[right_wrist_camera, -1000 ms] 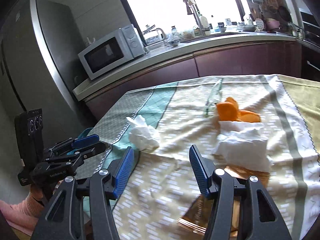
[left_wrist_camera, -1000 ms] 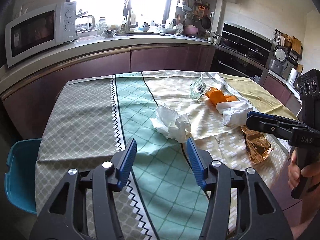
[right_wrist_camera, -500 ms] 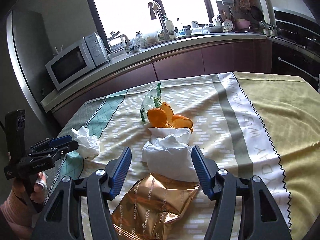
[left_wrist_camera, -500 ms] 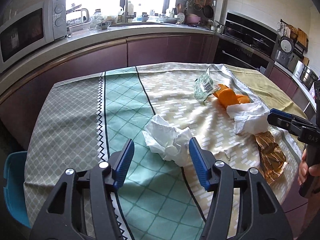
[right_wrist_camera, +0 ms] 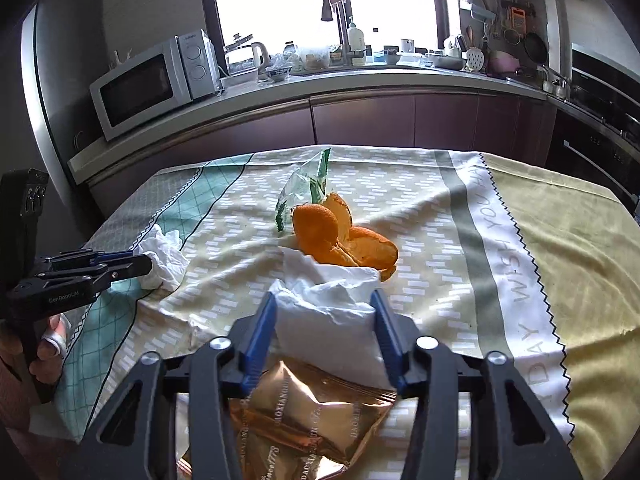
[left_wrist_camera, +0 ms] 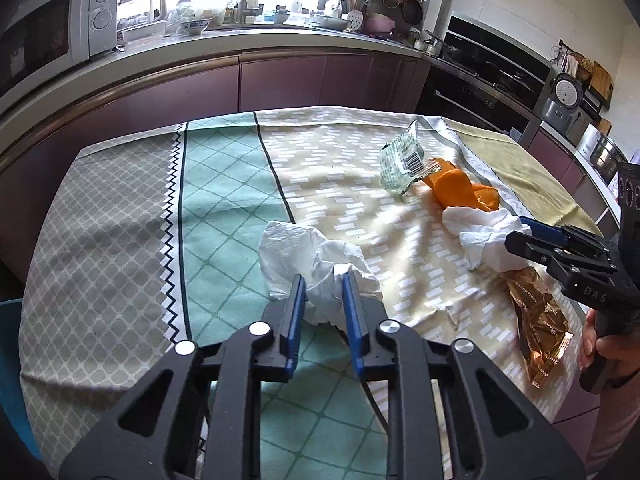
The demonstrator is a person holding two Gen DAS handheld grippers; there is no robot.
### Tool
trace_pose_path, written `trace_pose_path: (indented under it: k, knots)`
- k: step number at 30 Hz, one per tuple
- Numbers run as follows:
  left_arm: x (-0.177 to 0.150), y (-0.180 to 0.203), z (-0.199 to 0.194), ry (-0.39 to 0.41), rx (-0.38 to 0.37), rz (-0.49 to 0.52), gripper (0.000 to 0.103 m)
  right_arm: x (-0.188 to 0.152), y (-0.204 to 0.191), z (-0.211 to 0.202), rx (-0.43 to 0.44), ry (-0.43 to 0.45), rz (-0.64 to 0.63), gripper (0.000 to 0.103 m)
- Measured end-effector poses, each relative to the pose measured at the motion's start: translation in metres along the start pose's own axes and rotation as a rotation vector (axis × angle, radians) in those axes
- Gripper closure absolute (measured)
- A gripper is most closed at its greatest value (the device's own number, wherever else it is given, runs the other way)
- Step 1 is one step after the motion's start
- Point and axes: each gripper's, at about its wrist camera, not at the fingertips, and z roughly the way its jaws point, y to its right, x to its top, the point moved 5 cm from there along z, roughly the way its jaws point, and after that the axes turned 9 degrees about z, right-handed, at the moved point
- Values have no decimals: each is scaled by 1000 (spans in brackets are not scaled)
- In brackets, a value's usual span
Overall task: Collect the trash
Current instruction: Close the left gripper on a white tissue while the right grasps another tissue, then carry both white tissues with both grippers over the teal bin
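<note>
My left gripper [left_wrist_camera: 323, 294] is shut on a crumpled white tissue [left_wrist_camera: 308, 264] lying on the green part of the tablecloth; the tissue also shows in the right wrist view [right_wrist_camera: 164, 260]. My right gripper [right_wrist_camera: 324, 312] is open, its fingers on either side of a second white tissue [right_wrist_camera: 328, 304], which also shows in the left wrist view [left_wrist_camera: 480, 236]. Orange peel [right_wrist_camera: 340, 236] lies just behind that tissue. A clear plastic wrapper [right_wrist_camera: 306, 188] stands behind the peel. A gold snack bag [right_wrist_camera: 304, 420] lies under the right gripper.
The patterned tablecloth [left_wrist_camera: 120, 240] covers the table. A kitchen counter [right_wrist_camera: 360, 76] with a microwave [right_wrist_camera: 152, 84] runs behind it. A blue chair [left_wrist_camera: 10, 360] stands at the table's left edge. An oven [left_wrist_camera: 492, 76] is at the right.
My left gripper moved forward and closed on the near tissue. My right gripper moved forward over the gold bag and now brackets the second tissue, jaws narrower.
</note>
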Motion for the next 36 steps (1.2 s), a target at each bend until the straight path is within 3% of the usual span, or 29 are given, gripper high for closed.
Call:
trace_pose_path:
  k: [2,6,14,24,36]
  knots:
    - [0,3,-2,5,-3,9,91,-2,2,2,14,-18,8,85]
    - [-1,5,-6,15,-17,9,96,-2,4,-4,50,-8,32,90]
    - [-4,-4,-30,61,-42,-19,97,11,0,-27,164,51,100,91]
    - [-14,-18,-81,133,-37,-48,97,14,-33,-40,298,61,106,91]
    - [-45,-53,-145,175,93,-61,97,5,-107,-36,447,5,34,91]
